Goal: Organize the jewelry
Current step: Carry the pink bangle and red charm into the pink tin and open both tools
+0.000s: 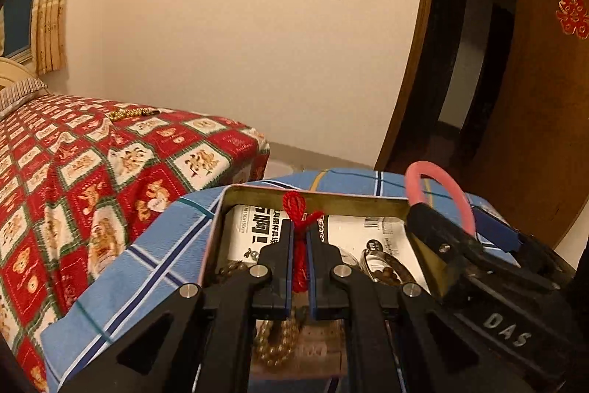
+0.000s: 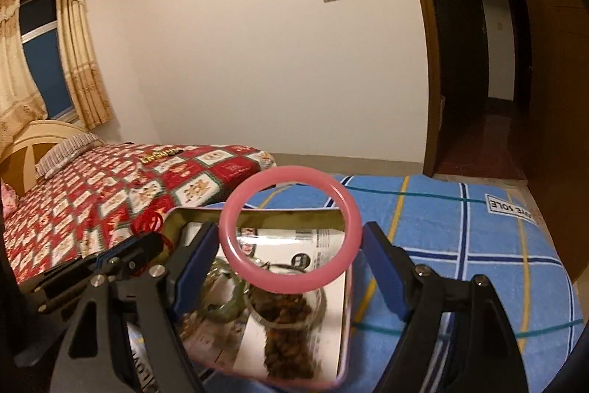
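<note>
The right tool (image 2: 291, 267) grips a pink bangle (image 2: 292, 229) upright over an open tin (image 2: 342, 319) holding beads (image 2: 287, 334).

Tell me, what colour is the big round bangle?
Pink. The smooth round bangle shows best in the right wrist view.

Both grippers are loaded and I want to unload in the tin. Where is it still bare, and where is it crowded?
The tin is bare on the printed paper near its back wall and beside the brown beads. The front left is crowded with a green bangle and gold beads. Outside, the blue plaid cloth to the right lies open.
</note>
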`<state>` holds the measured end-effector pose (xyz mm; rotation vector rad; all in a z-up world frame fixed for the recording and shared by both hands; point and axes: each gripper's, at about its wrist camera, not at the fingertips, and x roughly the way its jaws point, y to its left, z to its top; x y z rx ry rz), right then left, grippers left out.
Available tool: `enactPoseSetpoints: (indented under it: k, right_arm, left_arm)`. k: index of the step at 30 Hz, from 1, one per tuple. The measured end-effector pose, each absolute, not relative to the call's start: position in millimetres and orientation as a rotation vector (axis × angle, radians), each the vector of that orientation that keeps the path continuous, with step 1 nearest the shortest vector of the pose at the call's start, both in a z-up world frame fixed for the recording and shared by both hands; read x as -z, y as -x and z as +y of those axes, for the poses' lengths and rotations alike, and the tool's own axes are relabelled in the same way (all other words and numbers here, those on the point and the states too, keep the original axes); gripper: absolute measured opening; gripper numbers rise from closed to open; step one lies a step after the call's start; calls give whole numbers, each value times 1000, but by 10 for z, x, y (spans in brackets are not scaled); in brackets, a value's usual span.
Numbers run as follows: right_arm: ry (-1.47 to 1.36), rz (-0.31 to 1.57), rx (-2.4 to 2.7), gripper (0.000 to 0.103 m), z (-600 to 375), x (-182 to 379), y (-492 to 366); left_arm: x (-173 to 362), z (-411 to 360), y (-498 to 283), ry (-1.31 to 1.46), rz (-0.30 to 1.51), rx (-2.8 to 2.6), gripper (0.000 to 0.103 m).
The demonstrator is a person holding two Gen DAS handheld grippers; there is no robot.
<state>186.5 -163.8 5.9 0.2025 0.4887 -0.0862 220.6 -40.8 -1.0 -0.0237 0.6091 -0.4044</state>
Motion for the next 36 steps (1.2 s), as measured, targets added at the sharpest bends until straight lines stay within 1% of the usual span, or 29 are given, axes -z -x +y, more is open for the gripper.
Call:
enactPoseSetpoints:
  k: [8,10,18,20,22,25,27,28,30,32,33,36]
  right_arm:
    - [-206,586,89,82,-1760,183,-2110]
    - [-161,587,101,82,-1735,181,-2108]
    - [-151,588,67,84,-1752,188,-2104]
    - [-175,585,50,85,-1789,192,-2099]
    - [-222,581,14,90,-1820,207,-2125]
    - [-308,567,-21,91,-1911,212,-2094]
    - [-344,505,4,91,-1960,141,-2006]
    - [-356,450,32,91,-2006,73,-1907]
    - [-357,389,89,91,-2050,-15,-1781]
    - [-343,342,154,91,-2074,-80,-1649]
    - [-336,332,170,91,-2080,-99,-1590]
    - [-327,346,182,91,-2090,-107,-1479]
  left_arm:
    - [218,-500,-2380,-2,687,392,4]
    - [265,-507,-2409,-7,706,385,4]
    - [328,-499,-2439,-12,729,372,5]
    - [331,-526,-2421,-35,719,367,5]
    - [341,-571,-2404,-58,719,375,7]
    - [331,-592,-2383,-69,710,380,10]
    - [307,-569,-2372,-46,704,396,12]
    - [279,-547,-2355,-28,695,407,14]
    - [221,-509,-2316,-8,672,416,28]
    - [162,-453,-2258,11,634,416,65]
    - [136,-422,-2227,23,617,413,71]
    - [74,-324,-2140,71,599,442,72]
